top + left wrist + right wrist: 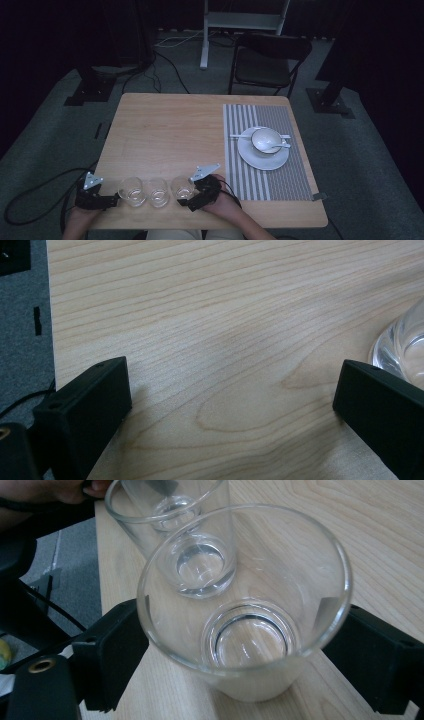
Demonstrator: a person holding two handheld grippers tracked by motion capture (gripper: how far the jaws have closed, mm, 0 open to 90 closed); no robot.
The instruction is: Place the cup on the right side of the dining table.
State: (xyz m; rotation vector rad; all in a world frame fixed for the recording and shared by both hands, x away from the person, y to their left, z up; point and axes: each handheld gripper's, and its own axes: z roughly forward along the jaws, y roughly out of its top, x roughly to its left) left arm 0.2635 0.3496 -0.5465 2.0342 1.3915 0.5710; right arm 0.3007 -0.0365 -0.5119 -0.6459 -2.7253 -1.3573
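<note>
Your right gripper (186,198) has its jaws on both sides of the rightmost glass (182,187), touching its wall, so it is grasping this glass. Your left gripper (112,200) has its jaws spread wide over bare wood, and the leftmost glass (131,191) stands just beside its right jaw. The middle glass (157,192) stands between them, and all three are empty, upright and in one row close to the near edge of the table (165,130). On the striped placemat (260,180) at the right, a white bowl (265,139) with a spoon (278,145) sits on a plate (260,159). The wooden surface beyond the glasses is free. A black chair (269,60) stands behind the table on grey carpet.
</note>
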